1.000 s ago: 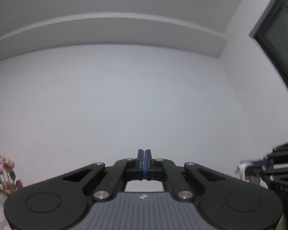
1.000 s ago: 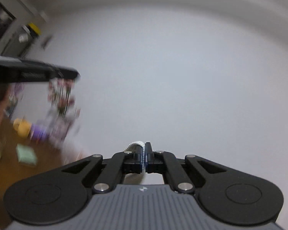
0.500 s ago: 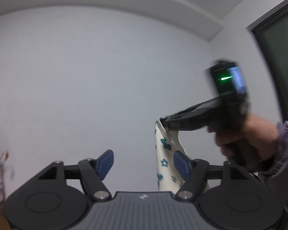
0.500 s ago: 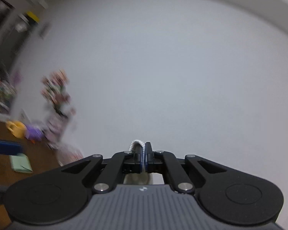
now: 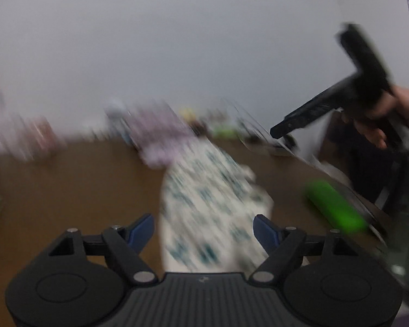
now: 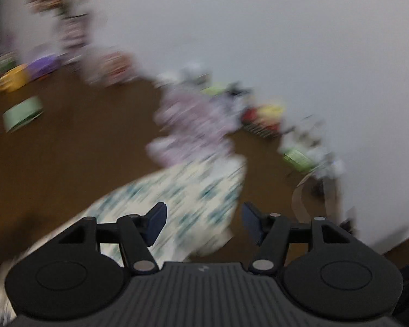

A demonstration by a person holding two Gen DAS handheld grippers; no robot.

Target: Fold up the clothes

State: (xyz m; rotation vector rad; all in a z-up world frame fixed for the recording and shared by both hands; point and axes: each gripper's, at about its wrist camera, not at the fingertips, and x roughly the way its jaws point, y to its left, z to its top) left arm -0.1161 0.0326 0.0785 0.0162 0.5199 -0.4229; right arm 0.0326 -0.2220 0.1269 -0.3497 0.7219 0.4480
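Both views are smearing with motion blur, but the cream garment with the teal flower print (image 5: 204, 207) is lying spread on the brown tabletop (image 5: 76, 190) — that much is readable. The left gripper (image 5: 203, 230) is hanging over the near end of the cloth with its blue pads (image 5: 143, 230) well apart and the jaws opening; the fabric is showing between them, though neither pad is pressing on it. The right gripper (image 6: 204, 222) is opening too, its blue pads (image 6: 156, 222) standing clear above the garment (image 6: 177, 201), nothing pinched. In the left wrist view the person's right hand (image 5: 387, 114) is carrying that black gripper off to the right of the cloth. Beyond the garment's far end a pale purple patterned bundle (image 6: 193, 125) is lying — too blurred to name further.
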